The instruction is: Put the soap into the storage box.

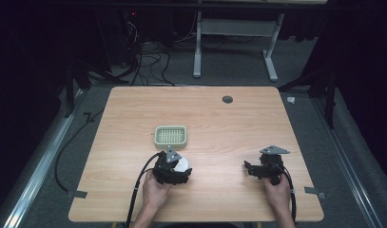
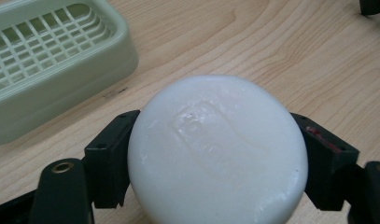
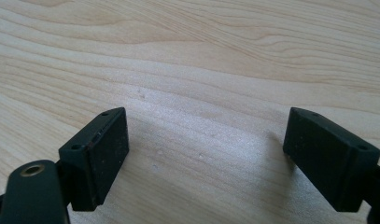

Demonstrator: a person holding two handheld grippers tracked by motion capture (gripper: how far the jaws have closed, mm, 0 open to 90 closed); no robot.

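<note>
— Soap (image 1: 183, 164), from the high view: where was it?
— Near the table's (image 1: 229, 128) front edge, in the left gripper (image 1: 174, 172), just short of the green soap dish (image 1: 170, 136).
— The left gripper view?
— Both jaws pressed against the round white bar's sides.
— The right gripper view?
— The right gripper (image 3: 206, 149) stood wide apart over bare wood, holding nothing.

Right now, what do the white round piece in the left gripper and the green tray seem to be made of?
White round piece: likely bar soap, matte, waxy, with a pressed stamp. Green tray: seemingly moulded plastic, smooth, slightly glossy, with a slotted grid. Table: wood-grain top, perhaps laminate.
</note>
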